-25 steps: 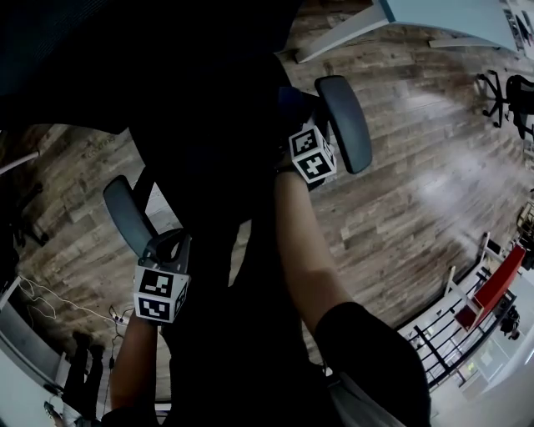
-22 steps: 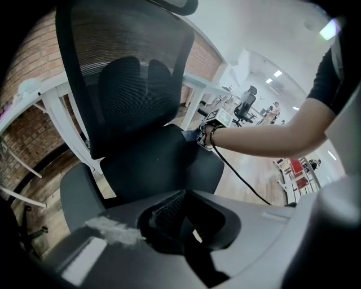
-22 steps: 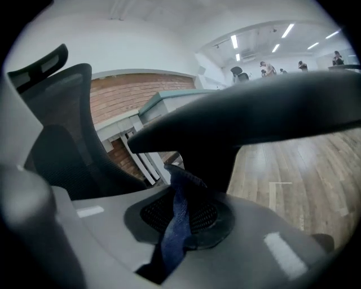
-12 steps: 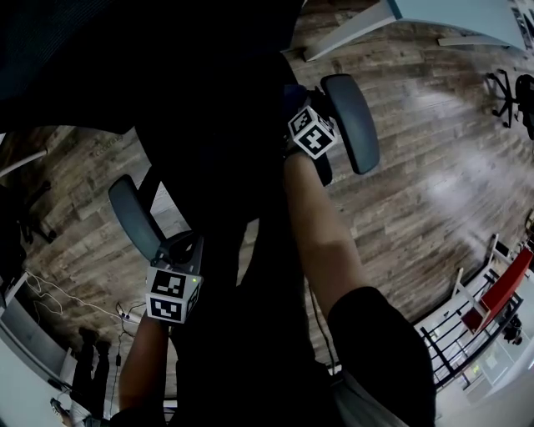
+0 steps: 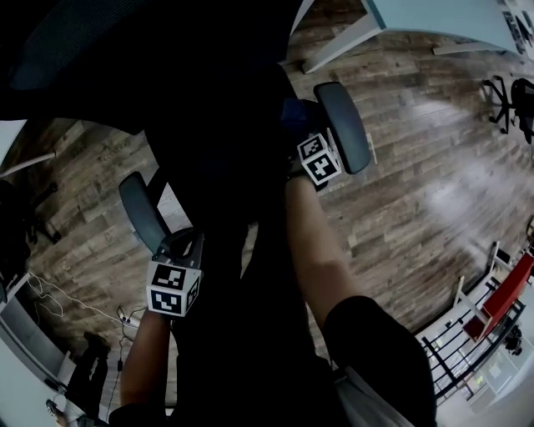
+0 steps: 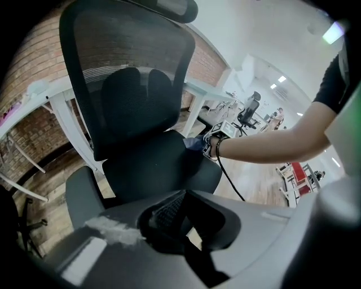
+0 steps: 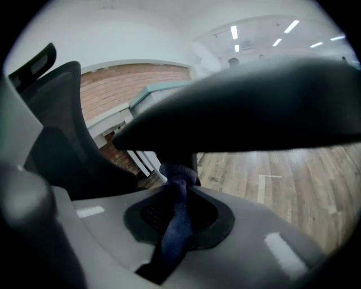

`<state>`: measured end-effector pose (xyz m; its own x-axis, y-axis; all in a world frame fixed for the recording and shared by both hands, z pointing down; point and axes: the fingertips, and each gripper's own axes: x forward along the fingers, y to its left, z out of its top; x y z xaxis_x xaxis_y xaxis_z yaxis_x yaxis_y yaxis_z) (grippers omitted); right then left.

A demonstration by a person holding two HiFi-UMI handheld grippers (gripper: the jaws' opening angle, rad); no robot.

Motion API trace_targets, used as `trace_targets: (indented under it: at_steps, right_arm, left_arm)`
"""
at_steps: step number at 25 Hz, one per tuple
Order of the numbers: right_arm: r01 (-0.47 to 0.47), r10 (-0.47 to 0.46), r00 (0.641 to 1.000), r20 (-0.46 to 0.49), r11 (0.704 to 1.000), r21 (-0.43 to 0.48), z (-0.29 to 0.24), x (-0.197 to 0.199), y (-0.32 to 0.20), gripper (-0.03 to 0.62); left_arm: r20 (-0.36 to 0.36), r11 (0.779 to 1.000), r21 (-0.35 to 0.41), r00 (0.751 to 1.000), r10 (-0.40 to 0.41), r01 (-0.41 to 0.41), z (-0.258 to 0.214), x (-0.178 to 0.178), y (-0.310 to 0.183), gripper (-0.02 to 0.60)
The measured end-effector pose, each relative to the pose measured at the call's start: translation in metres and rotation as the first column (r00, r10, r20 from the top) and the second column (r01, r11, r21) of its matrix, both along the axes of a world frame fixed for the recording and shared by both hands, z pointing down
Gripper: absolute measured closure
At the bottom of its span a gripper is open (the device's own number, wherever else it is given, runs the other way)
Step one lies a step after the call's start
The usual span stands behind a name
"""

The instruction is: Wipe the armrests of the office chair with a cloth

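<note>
The black office chair [image 6: 135, 113] fills the head view from above, with its right armrest [image 5: 342, 125] and left armrest [image 5: 143, 213]. My right gripper [image 5: 302, 127] sits against the inner side of the right armrest, shut on a dark blue cloth [image 5: 294, 110]. In the right gripper view the cloth [image 7: 177, 220] runs from the shut jaws up to the armrest's post, and the armrest pad [image 7: 254, 113] spans overhead. My left gripper [image 5: 177, 246] rests at the near end of the left armrest [image 6: 82, 195], its jaws [image 6: 169, 217] shut on nothing.
A white desk [image 5: 434, 17] stands at the top right on the wooden floor [image 5: 417, 192]. Another office chair [image 5: 509, 96] is far right, and a red-and-white rack [image 5: 496, 296] at the lower right. Cables [image 5: 75, 308] lie on the floor at the left. A brick wall [image 6: 34, 68] is behind the chair.
My right gripper slid forward along the right armrest with the cloth, then came back toward me. The left gripper stayed at the left armrest.
</note>
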<state>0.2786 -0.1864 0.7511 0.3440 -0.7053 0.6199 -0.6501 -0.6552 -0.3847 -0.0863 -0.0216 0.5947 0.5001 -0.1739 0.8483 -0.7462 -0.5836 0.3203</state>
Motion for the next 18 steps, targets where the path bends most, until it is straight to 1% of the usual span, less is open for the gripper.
trace_targets:
  at_steps: [3,5,6,8,9,10,11,12,14,15,16,18]
  right_arm:
    - [-0.048,0.047,0.999,0.012,0.998,0.032,-0.02,0.005,0.018,0.549]
    - [-0.034,0.033,0.999,0.026,0.999,0.029,-0.027,0.001,0.028,0.549]
    - [-0.005,0.005,0.999,0.032,1.0,0.017,-0.029,-0.004,0.033,0.549]
    - [0.099,-0.099,0.994,0.035,0.995,-0.015,-0.033,-0.02,0.043,0.549]
    - [0.172,-0.171,0.985,0.031,0.985,-0.03,-0.038,-0.031,0.047,0.549]
    - [0.252,-0.251,0.968,0.025,0.967,-0.039,-0.044,-0.041,0.051,0.549]
    - [0.333,-0.332,0.943,0.016,0.942,-0.043,-0.054,-0.052,0.055,0.549]
    - [0.41,-0.411,0.912,0.004,0.911,-0.041,-0.066,-0.061,0.058,0.549]
    - [0.553,-0.553,0.832,-0.046,0.833,-0.022,-0.099,-0.075,0.061,0.549]
    - [0.62,-0.619,0.781,-0.085,0.784,-0.012,-0.117,-0.079,0.06,0.549]
    - [0.685,-0.679,0.723,-0.128,0.729,-0.003,-0.136,-0.081,0.057,0.549]
    - [0.796,-0.776,0.595,-0.207,0.604,0.023,-0.172,-0.081,0.047,0.548]
  left_arm:
    - [0.004,1.0,0.02,1.0,-0.011,0.011,-0.014,-0.003,0.0,0.577]
    - [0.001,0.999,0.031,1.0,-0.03,0.03,-0.024,-0.004,-0.001,0.577]
    - [-0.001,0.998,0.034,0.999,-0.045,0.045,-0.027,-0.004,-0.003,0.577]
    - [-0.003,0.995,0.033,0.996,-0.089,0.089,-0.032,-0.004,-0.008,0.577]
    - [-0.006,0.993,0.03,0.993,-0.117,0.118,-0.033,-0.003,-0.013,0.577]
    - [-0.012,0.989,0.027,0.989,-0.147,0.147,-0.035,-0.001,-0.018,0.577]
    - [-0.021,0.984,0.025,0.984,-0.174,0.175,-0.037,0.001,-0.023,0.577]
    - [-0.03,0.98,0.025,0.98,-0.196,0.197,-0.04,0.005,-0.028,0.577]
    - [-0.046,0.975,0.038,0.975,-0.219,0.221,-0.046,0.015,-0.039,0.577]
    - [-0.052,0.973,0.049,0.973,-0.224,0.226,-0.049,0.021,-0.045,0.577]
    - [-0.06,0.971,0.06,0.972,-0.227,0.23,-0.051,0.029,-0.052,0.577]
    - [-0.08,0.968,0.08,0.97,-0.23,0.236,-0.056,0.049,-0.067,0.577]
